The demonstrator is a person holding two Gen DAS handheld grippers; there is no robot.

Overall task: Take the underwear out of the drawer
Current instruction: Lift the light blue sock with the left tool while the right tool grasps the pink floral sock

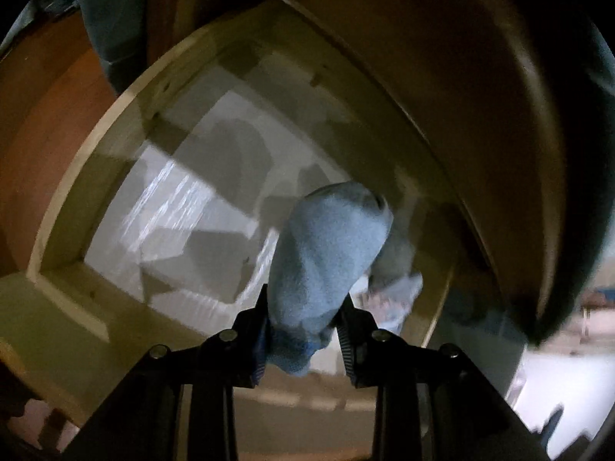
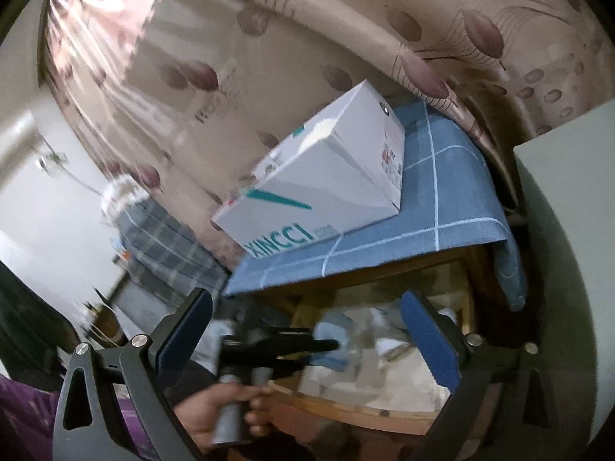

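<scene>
In the left wrist view, my left gripper [image 1: 303, 330] is shut on a light blue piece of underwear [image 1: 326, 253] that hangs forward over the open wooden drawer [image 1: 96, 146]. The drawer floor is lined with white material. In the right wrist view, my right gripper [image 2: 307, 330] is open and empty, held above the drawer [image 2: 346, 403]. The left gripper [image 2: 326, 344] shows there too, blurred, holding the blue underwear [image 2: 334, 330] over the drawer.
A white box [image 2: 326, 169] sits on a blue checked cloth [image 2: 442, 199] on the cabinet top above the drawer. A flowered curtain [image 2: 230, 38] hangs behind. More pale fabric [image 1: 399, 288] lies at the drawer's right side.
</scene>
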